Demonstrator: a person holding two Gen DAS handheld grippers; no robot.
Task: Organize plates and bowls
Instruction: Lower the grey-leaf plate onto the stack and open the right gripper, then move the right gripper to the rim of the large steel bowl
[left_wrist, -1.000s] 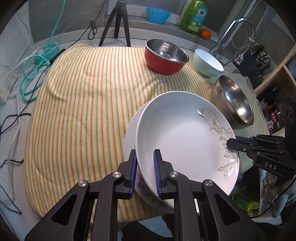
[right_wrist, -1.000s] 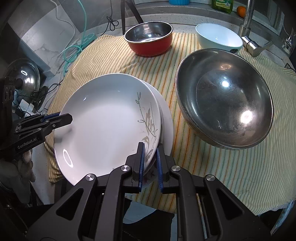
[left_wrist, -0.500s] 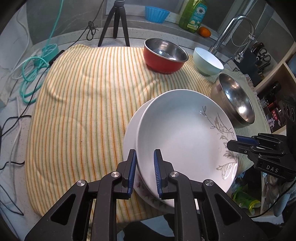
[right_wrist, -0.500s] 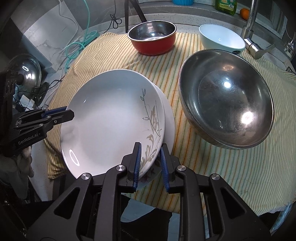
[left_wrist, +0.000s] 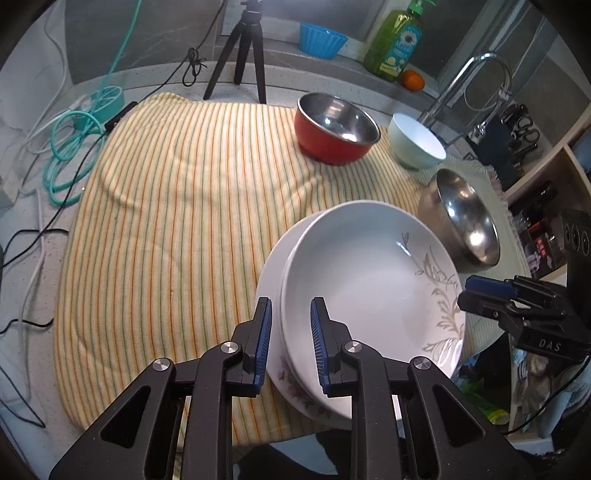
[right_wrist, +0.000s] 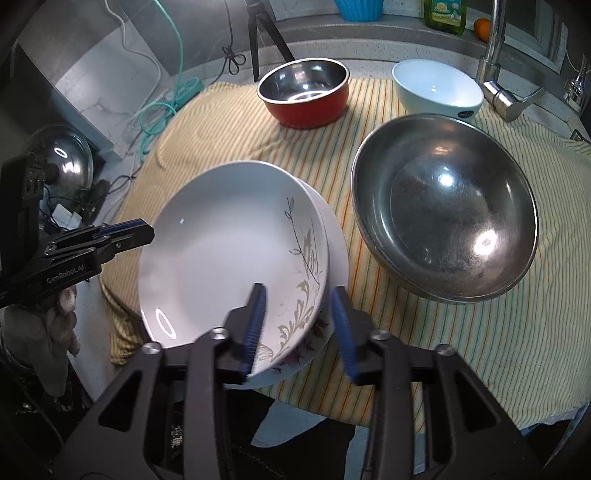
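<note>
A white plate with a grey leaf print (left_wrist: 362, 291) (right_wrist: 229, 254) lies on top of a flatter flowered plate (left_wrist: 295, 391) (right_wrist: 338, 254) at the near edge of the striped cloth (left_wrist: 177, 206). My left gripper (left_wrist: 290, 345) straddles the near rim of both plates, its jaws a little apart. My right gripper (right_wrist: 299, 325) straddles the opposite rim with its jaws wide apart. A large steel bowl (right_wrist: 443, 206) (left_wrist: 465, 221) sits to the right. A red bowl with steel inside (left_wrist: 334, 127) (right_wrist: 304, 92) and a pale blue bowl (left_wrist: 417, 142) (right_wrist: 437, 90) stand at the back.
A black tripod (left_wrist: 240, 55), a blue cup (left_wrist: 321, 38), a green soap bottle (left_wrist: 395, 40) and an orange (left_wrist: 412, 79) stand along the back ledge. A faucet (left_wrist: 465, 85) rises at the right. Teal and white cables (left_wrist: 70, 147) lie at the left. A steel lid (right_wrist: 62, 158) sits below left.
My right gripper has opened wide and let go of the plates' rim. My left gripper's jaws have also parted slightly. The plates have settled lower onto the cloth.
</note>
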